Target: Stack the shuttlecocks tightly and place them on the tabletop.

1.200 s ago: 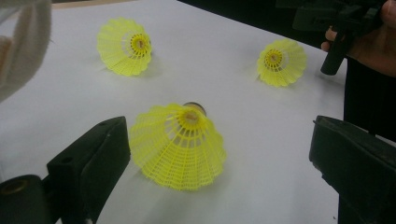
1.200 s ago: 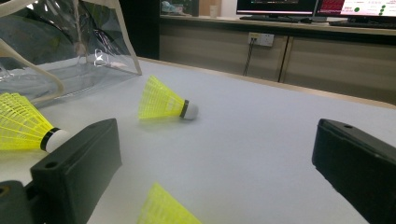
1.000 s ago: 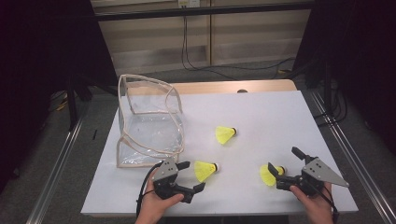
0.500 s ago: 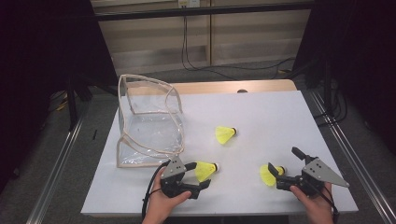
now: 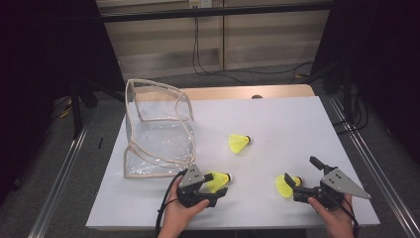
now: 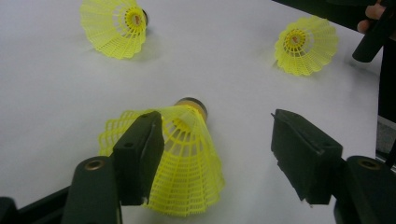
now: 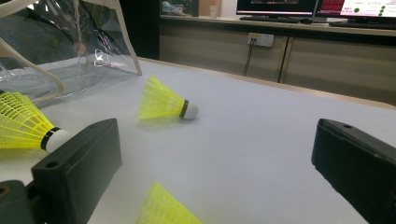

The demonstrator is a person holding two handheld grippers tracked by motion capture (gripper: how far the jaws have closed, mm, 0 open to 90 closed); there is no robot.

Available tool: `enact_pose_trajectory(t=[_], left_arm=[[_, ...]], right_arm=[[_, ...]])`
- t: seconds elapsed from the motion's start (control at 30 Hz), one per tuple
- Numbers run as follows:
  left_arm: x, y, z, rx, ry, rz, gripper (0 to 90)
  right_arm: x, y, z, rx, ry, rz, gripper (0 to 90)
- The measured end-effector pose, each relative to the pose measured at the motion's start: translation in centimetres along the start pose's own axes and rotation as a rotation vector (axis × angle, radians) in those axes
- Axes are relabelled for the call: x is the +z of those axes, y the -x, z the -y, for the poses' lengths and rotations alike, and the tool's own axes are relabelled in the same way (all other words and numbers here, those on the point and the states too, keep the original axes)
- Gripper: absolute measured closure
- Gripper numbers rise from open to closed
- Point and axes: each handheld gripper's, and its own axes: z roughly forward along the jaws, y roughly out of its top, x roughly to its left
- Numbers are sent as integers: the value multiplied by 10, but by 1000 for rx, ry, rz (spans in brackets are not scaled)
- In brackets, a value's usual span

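Three yellow shuttlecocks lie on the white table (image 5: 277, 124). My left gripper (image 5: 217, 188) is open, its jaws on either side of the near-left shuttlecock (image 5: 216, 181); in the left gripper view that shuttlecock (image 6: 187, 158) rests close against the left jaw, with the left gripper (image 6: 219, 144) open wide. My right gripper (image 5: 303, 173) stands open beside the near-right shuttlecock (image 5: 285, 185), whose skirt (image 7: 163, 207) shows low between the right gripper's (image 7: 217, 154) jaws. The third shuttlecock (image 5: 239, 143) lies apart, farther back.
A clear plastic bag with a pale frame (image 5: 158, 131) stands open at the table's left, also seen as the bag (image 7: 70, 46) in the right gripper view. Metal rails run along both sides of the table. Cabinets and cables lie beyond the far edge.
My left gripper has slid a little to the right, so its open jaws now straddle the near-left shuttlecock. The right gripper and the shuttlecocks have stayed put.
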Motion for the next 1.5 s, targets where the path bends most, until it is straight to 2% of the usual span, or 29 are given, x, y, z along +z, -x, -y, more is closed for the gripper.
enact_pose_trajectory(t=[0.2, 0.33, 0.47, 0.67, 0.9, 1.17, 1.5], left_arm=[[4, -1, -2, -21, -11, -8, 470], [7, -1, -4, -17, -11, -12, 547], [11, 0, -7, -33, -10, -23, 571], [15, 1, -11, -49, -3, -17, 631], [21, 2, -16, -33, -16, -31, 697], [28, 2, -20, -17, -49, -59, 731], [30, 2, -24, -6, -53, -71, 810]], right_arm=[[0, 0, 0, 1, 0, 1, 12], [-1, 0, 0, 1, -1, 3, 12], [-1, 1, 0, 4, 0, 3, 12], [-1, 1, 0, 7, 1, 3, 13], [-1, 2, 1, 8, 3, 2, 13], [-2, 2, 1, 13, 3, 3, 13], [-2, 3, 1, 14, 6, -1, 13]])
